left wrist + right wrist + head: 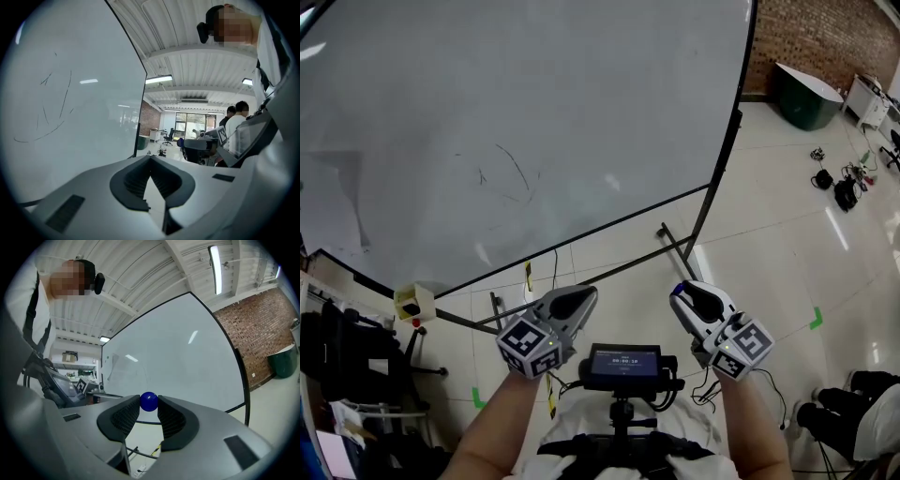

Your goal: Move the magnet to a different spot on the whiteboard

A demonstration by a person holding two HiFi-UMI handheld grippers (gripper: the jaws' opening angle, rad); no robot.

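Observation:
The big whiteboard (534, 122) fills the upper left of the head view, bare except for faint pen strokes (511, 173). It also shows in the left gripper view (70, 117) and the right gripper view (187, 357). Both grippers hang low in front of the board, apart from it. My right gripper (149, 405) is shut on a small round blue magnet (149, 401), pinched at the jaw tips; in the head view this gripper (679, 292) sits at lower right. My left gripper (584, 298) (150, 158) is shut, its tips together and nothing between them.
The board's black stand legs (675, 246) run across the tiled floor below it. A yellow box (412, 302) sits at lower left, a green bin (806, 94) and loose cables (836, 183) at upper right. People (236, 117) stand beyond the board's edge.

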